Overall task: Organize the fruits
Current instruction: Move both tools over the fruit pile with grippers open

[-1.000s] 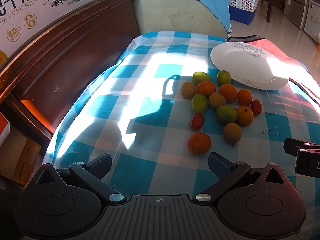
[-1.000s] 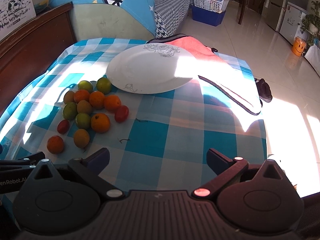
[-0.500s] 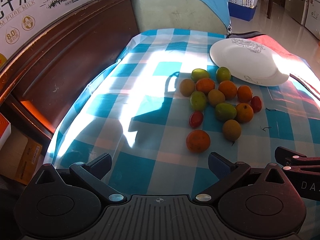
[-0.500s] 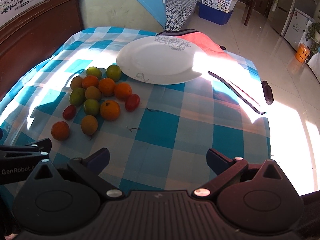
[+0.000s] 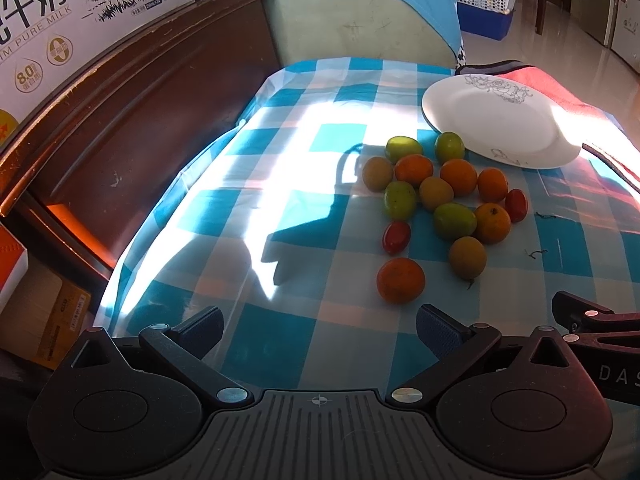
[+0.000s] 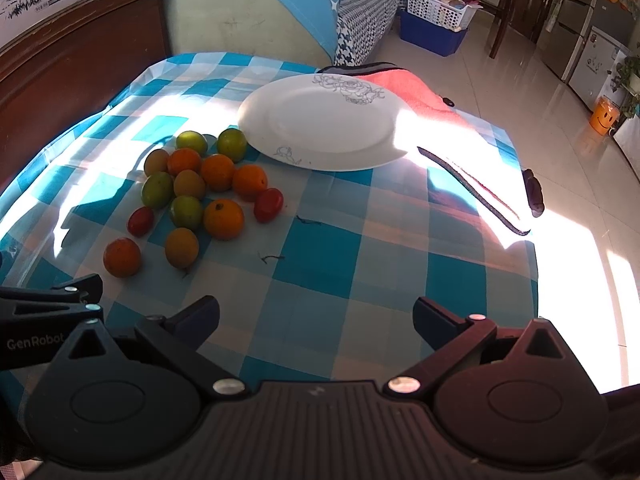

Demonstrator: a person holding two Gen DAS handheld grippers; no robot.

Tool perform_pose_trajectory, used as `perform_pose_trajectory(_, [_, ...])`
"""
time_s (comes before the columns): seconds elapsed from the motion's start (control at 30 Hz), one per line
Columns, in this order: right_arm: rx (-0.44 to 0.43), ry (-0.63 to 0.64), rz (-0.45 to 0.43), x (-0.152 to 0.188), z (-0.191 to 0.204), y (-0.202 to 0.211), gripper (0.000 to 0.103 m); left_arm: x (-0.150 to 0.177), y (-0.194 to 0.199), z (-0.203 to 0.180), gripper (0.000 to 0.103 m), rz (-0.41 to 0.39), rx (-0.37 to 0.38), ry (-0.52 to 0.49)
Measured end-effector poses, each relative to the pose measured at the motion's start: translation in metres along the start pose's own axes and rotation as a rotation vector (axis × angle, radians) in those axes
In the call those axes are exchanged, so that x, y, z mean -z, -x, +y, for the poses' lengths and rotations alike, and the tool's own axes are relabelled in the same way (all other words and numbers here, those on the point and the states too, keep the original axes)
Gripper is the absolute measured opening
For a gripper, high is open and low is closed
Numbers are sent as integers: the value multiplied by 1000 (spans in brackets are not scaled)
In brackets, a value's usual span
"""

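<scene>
A cluster of small fruits [image 5: 444, 200] lies on the blue checked tablecloth: orange, green and yellowish ones and two red tomatoes. It also shows in the right wrist view [image 6: 200, 188]. A white empty plate [image 5: 496, 120] sits just behind it, also in the right wrist view [image 6: 320, 124]. My left gripper [image 5: 320, 328] is open and empty, hovering near the table's front edge, with an orange fruit [image 5: 400, 280] just ahead. My right gripper [image 6: 316, 316] is open and empty, to the right of the fruits.
A dark wooden bed frame [image 5: 120, 120] runs along the table's left. A red cloth [image 6: 420, 96] lies behind and right of the plate. A sofa back with a blue cover [image 6: 248, 12] stands at the far end. Tiled floor [image 6: 560, 140] lies to the right.
Both grippers have moved forward toward the fruits and plate, which look larger and nearer. The right gripper's tip has come further into the left wrist view. Both stay open.
</scene>
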State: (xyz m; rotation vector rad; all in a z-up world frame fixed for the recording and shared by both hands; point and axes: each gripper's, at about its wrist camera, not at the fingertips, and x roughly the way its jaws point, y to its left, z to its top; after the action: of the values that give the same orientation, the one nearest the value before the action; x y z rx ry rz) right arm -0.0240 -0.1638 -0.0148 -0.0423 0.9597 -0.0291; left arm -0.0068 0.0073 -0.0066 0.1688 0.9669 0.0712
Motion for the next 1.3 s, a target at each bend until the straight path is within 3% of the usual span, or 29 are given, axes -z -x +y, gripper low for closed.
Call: perform_pose_trajectory(1.3, [-8,25,0,3,6,-4,102,5,-5,5,102,22,-1,6])
